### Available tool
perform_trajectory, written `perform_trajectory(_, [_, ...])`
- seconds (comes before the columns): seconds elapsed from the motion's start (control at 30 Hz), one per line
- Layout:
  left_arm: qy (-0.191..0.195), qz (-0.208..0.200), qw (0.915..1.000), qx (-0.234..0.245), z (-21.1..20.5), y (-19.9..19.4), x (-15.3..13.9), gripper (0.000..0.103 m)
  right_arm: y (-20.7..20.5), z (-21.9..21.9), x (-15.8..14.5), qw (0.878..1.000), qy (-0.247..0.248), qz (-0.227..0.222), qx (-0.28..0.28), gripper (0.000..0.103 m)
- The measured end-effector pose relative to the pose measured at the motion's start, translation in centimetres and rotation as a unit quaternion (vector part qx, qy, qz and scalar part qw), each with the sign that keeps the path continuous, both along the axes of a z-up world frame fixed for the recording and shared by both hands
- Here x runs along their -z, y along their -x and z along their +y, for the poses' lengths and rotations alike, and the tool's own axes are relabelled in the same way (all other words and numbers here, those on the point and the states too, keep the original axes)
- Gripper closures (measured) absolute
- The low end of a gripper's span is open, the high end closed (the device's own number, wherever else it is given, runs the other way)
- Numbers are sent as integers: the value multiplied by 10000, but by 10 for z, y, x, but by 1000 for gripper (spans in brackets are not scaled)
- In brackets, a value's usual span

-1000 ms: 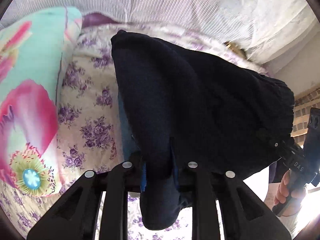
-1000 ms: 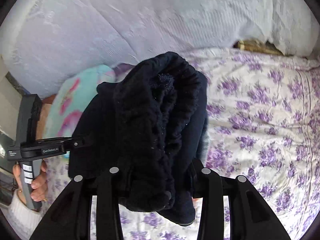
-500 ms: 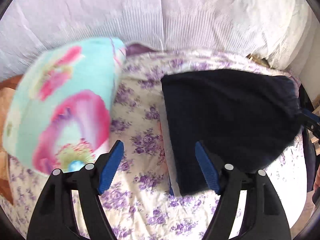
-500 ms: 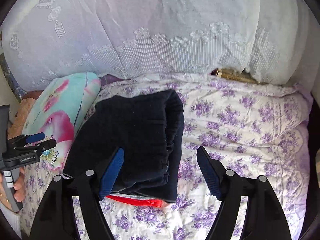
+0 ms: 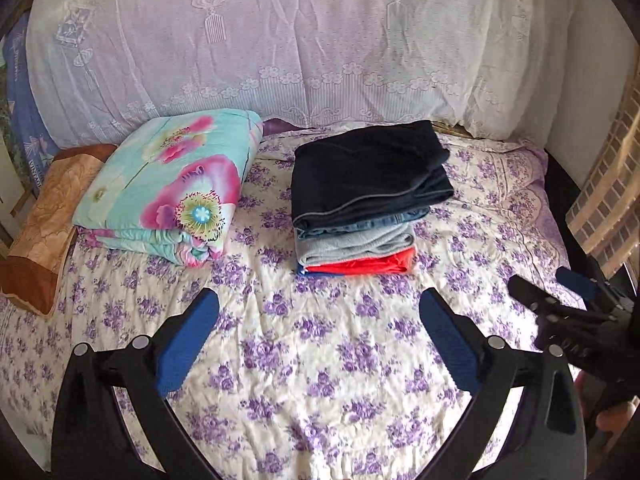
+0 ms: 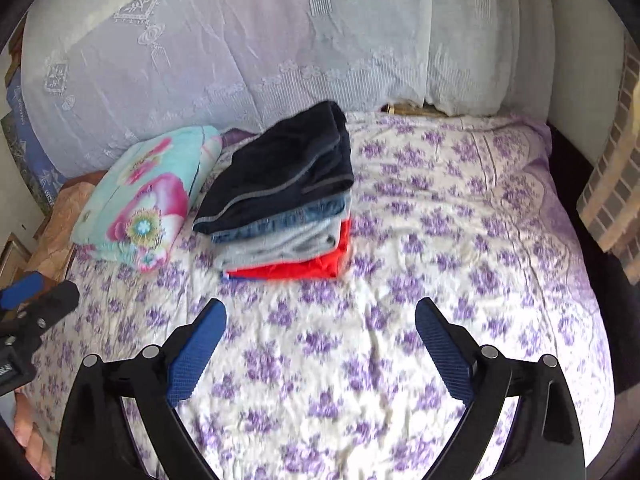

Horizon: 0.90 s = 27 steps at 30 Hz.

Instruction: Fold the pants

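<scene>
Where the dark navy pants [image 5: 368, 172] lay, they were folded into a thick, flat rectangle with a thin pale seam line along the front edge, and they were set as the top layer of a stack in the middle of the bed [image 5: 320, 344]. Beneath them, 3 more folded garments were counted: 1 pair of blue jeans [image 5: 360, 224], 1 grey garment [image 5: 356, 244] and 1 red garment [image 5: 364, 266], with what may have been a blue edge under the red, too thin to be made out.

1 folded floral quilt [image 5: 172, 184] in teal and pink was placed just left of the stack, apart from it, and 1 brown pillow [image 5: 44, 220] was seen at the quilt's far side. A white lace curtain [image 5: 280, 40] was hung behind the bed.

2 grippers were seen. The left gripper [image 5: 318, 320] was held above bare sheet, well short of the stack, its jaws opening wide with nothing between them. The right gripper [image 6: 320, 324] was held likewise, its jaws opening wide and nothing clasped. The blue pads [image 6: 196, 356] touched no cloth.
</scene>
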State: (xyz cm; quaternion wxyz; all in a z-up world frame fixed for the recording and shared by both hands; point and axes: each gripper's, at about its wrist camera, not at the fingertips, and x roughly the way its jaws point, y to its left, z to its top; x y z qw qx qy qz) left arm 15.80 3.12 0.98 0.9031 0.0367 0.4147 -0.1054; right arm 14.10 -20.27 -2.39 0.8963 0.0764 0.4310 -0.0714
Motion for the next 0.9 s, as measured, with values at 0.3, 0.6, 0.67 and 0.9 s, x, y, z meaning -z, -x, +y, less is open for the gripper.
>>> perform_trajectory(0.3, [-290, -432, 9982, -283, -1, 77, -25, 5, 63, 6, -25, 9992, 391, -102, 47, 7])
perform_trajectory(0.6, [-253, -444, 9983, -280, -8, 88, -39, 5, 80, 19, -44, 9977, 567, -320, -163, 7])
perform_trajectory(0.67, [-278, -470, 9981, -280, -9, 88, -40, 5, 80, 19, -45, 9978, 553, -320, -159, 7])
perform_trajectory(0.9, [-218, -400, 9986, -270, -12, 84, -39, 5, 79, 18, -44, 9978, 561, -322, -164, 7])
